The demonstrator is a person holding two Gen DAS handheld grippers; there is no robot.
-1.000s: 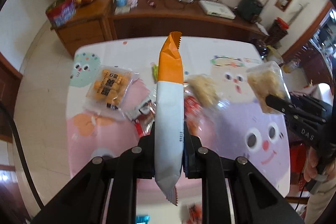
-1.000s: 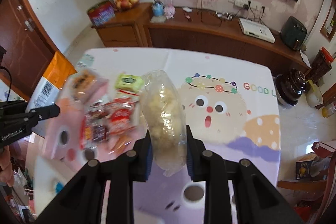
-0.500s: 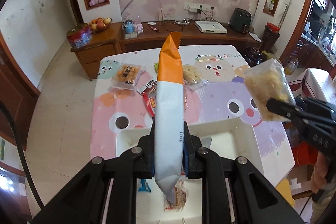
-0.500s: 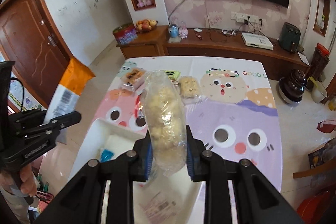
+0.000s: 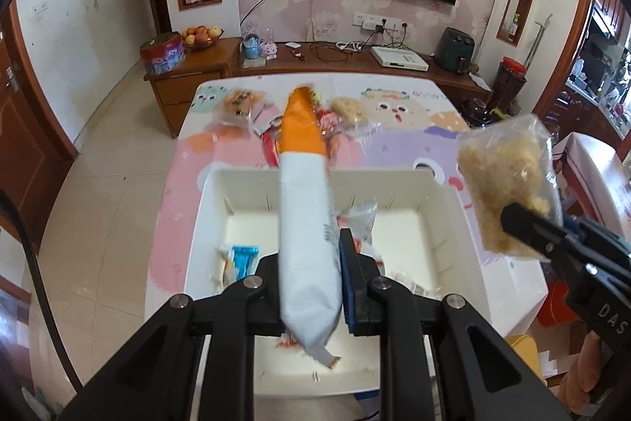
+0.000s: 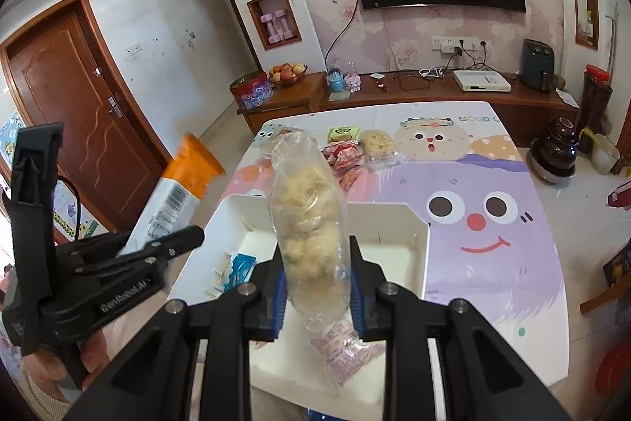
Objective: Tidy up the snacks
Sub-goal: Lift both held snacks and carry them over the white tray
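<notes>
Two snacks up at once: your left hand-held gripper pinches the orange-and-white packet, your right hand-held gripper clamps the clear bag of puffs. Both hang over the white bin on the desk, probably ready to drop.

Glossy clear-plastic snack bag, matt white plastic bin, smooth printed tablecloth.

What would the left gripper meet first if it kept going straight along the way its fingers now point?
Probably the white bin: the left gripper, shut on the orange-and-white packet, points down into it, so the packet's tip would likely reach the bin's floor or far wall first. Depth is unclear.
</notes>
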